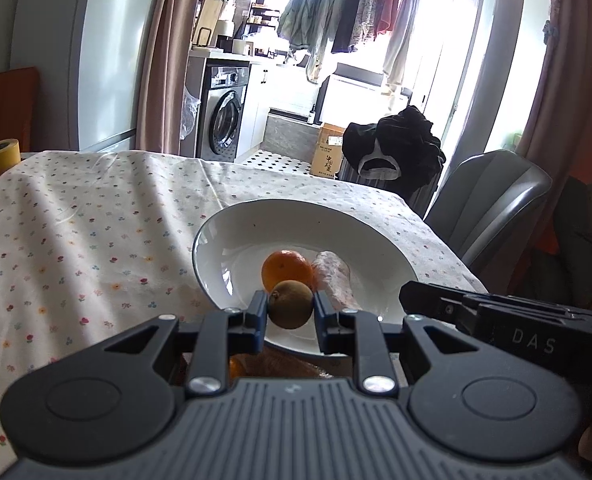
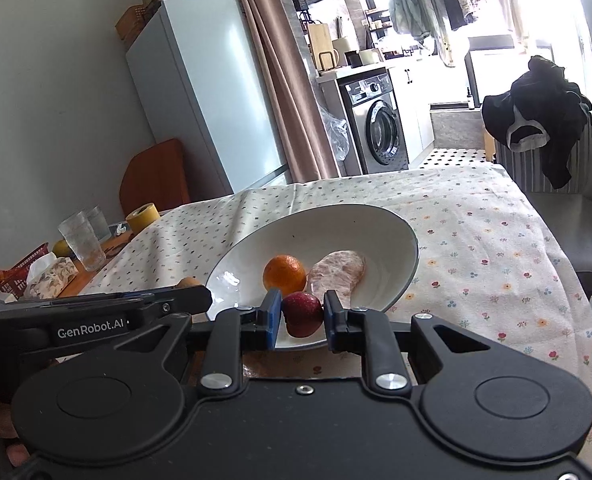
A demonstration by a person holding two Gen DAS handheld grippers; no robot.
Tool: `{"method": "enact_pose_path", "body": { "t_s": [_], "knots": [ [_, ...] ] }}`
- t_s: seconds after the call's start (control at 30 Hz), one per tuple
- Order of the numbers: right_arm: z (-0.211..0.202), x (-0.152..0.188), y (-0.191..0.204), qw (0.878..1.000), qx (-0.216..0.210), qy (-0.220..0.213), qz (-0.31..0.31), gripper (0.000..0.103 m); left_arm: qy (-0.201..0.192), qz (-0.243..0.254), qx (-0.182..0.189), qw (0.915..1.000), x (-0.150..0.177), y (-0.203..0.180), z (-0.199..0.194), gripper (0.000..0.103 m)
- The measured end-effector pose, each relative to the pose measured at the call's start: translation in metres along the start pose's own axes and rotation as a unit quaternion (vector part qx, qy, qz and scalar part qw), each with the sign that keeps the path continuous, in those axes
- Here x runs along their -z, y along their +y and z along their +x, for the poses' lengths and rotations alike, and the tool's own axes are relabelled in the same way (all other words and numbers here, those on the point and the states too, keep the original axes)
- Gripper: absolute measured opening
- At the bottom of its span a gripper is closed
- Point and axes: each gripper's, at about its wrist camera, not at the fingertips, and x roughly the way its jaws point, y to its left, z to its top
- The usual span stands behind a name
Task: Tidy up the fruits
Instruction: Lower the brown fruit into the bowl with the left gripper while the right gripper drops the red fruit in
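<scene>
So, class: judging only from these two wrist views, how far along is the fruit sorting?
Done: an orange and a peeled piece of fruit already lie in the white bowl. In hand: the left gripper clamps a kiwi; the right gripper clamps a red fruit. Left: setting both into the bowl.
</scene>
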Motion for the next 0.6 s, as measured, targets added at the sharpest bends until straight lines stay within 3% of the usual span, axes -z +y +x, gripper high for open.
{"method": "enact_pose_path", "body": {
  "t_s": [0.17, 0.27, 0.4, 0.6],
  "knots": [
    [0.008, -0.004, -0.007, 1.0, -0.002, 0.0, 0.005, 0.021, 0.008, -0.02, -0.014, 0.9997, -0.002, 0.001, 0.016, 0.023],
    [0.012, -0.006, -0.011, 1.0, -0.004, 0.002, 0.008, 0.021, -0.007, -0.015, -0.027, 0.9995, -0.004, 0.0, 0.017, 0.027],
    [0.02, -0.008, -0.014, 1.0, 0.0, 0.007, 0.007, 0.021, -0.007, -0.021, -0.02, 0.9995, -0.005, 0.004, 0.015, 0.038],
    [0.028, -0.012, -0.014, 1.0, 0.01, 0.008, 0.005, 0.021, -0.01, -0.033, -0.027, 0.999, -0.002, 0.016, 0.003, 0.047]
  ]
}}
